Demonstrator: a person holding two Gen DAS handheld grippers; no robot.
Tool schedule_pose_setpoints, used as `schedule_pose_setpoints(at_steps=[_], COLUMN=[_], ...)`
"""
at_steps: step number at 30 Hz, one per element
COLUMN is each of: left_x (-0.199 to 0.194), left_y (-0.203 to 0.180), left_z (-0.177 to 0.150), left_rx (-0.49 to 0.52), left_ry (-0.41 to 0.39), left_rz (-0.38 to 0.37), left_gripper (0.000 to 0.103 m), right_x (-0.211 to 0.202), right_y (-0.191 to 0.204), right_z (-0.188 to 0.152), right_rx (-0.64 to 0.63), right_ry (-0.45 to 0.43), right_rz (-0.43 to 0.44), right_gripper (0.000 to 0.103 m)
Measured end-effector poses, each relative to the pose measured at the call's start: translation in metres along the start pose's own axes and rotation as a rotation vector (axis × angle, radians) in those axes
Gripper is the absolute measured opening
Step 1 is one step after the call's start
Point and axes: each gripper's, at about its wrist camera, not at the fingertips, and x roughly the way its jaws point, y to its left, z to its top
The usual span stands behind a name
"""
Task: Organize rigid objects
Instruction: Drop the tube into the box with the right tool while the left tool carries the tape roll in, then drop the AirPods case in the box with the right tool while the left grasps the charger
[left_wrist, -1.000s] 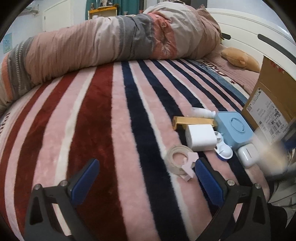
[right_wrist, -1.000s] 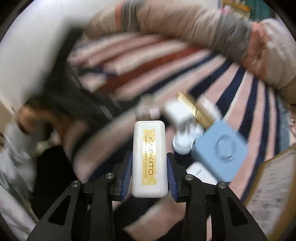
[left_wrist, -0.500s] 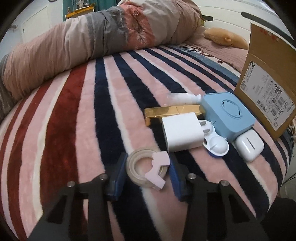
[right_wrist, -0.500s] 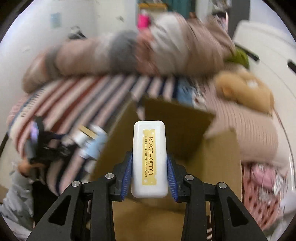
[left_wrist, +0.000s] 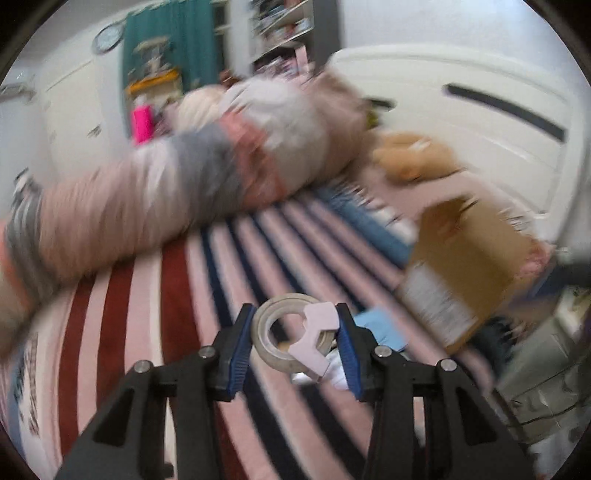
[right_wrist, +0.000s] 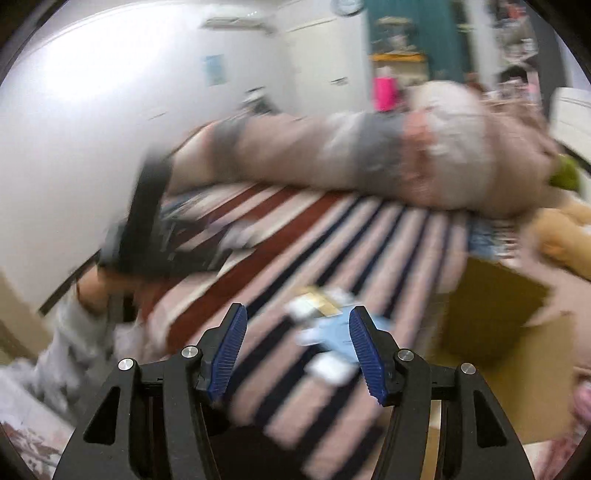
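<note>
My left gripper (left_wrist: 295, 339) is shut on a clear tape roll with a pink cutter (left_wrist: 291, 332) and holds it above the striped blanket (left_wrist: 147, 314). The open cardboard box (left_wrist: 461, 266) stands to its right. My right gripper (right_wrist: 297, 347) is open and empty above the blanket (right_wrist: 332, 236). Beyond it, blurred, lie a blue square device (right_wrist: 340, 336), a gold bar (right_wrist: 317, 295) and white items (right_wrist: 328, 369). The cardboard box shows in the right wrist view (right_wrist: 491, 314) at the right. The left arm (right_wrist: 147, 229) is a dark blur at the left.
A rolled quilt (left_wrist: 221, 177) lies across the back of the bed. A tan plush pillow (left_wrist: 413, 155) sits near the white headboard (left_wrist: 480, 110). The bed's edge is at the lower right, with clutter (left_wrist: 535, 387) beyond it.
My left gripper has shut on the tape roll and lifted it off the blanket. My right gripper has let go of the white KATO-KATO case, opened, and swung back over the bed.
</note>
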Motion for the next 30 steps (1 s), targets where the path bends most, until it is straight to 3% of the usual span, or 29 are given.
schedule_pose_setpoints(at_steps=[4, 8, 11, 14, 16, 17, 18, 19, 21, 26, 30], left_x=[-0.010, 0.021, 0.055, 0.082, 0.097, 0.107, 0.112, 0.115, 0.114, 0.094, 0.064], left_y=[-0.059, -0.136, -0.187, -0.221, -0.234, -0.237, -0.238, -0.239, -0.232, -0.186, -0.115], left_z=[0.052, 0.092, 0.102, 0.101, 0.097, 0.095, 0.095, 0.093, 0.092, 0.096, 0.084], left_rx=[0.139, 0.221, 0.268, 0.310, 0.330, 0.344, 0.351, 0.354, 0.348, 0.247, 0.131], left_ry=[-0.008, 0.066, 0.165, 0.236, 0.278, 0.298, 0.308, 0.314, 0.289, 0.216, 0.127], left_rz=[-0.078, -0.249, -0.314, -0.342, -0.323, -0.299, -0.289, -0.274, -0.231, -0.234, -0.138], left_gripper=[0.040, 0.040, 0.040, 0.040, 0.040, 0.042, 0.056, 0.076, 0.089, 0.089, 0.089], right_x=[0.066, 0.125, 0.150, 0.155, 0.163, 0.160, 0.162, 0.168, 0.169, 0.174, 0.165], right_y=[0.008, -0.020, -0.044, -0.056, -0.064, -0.065, -0.065, -0.068, -0.066, -0.068, -0.055], right_z=[-0.029, -0.052, -0.064, -0.064, -0.063, -0.064, -0.063, -0.063, -0.062, -0.063, -0.064], right_rx=[0.101, 0.146, 0.180, 0.207, 0.221, 0.219, 0.211, 0.198, 0.182, 0.149, 0.068], right_ry=[0.152, 0.221, 0.252, 0.239, 0.243, 0.245, 0.247, 0.248, 0.249, 0.218, 0.182], right_rz=[0.045, -0.210, -0.291, -0.281, -0.276, -0.275, -0.282, -0.292, -0.309, -0.337, -0.318], right_gripper=[0.054, 0.054, 0.057, 0.056, 0.056, 0.056, 0.057, 0.057, 0.057, 0.055, 0.055])
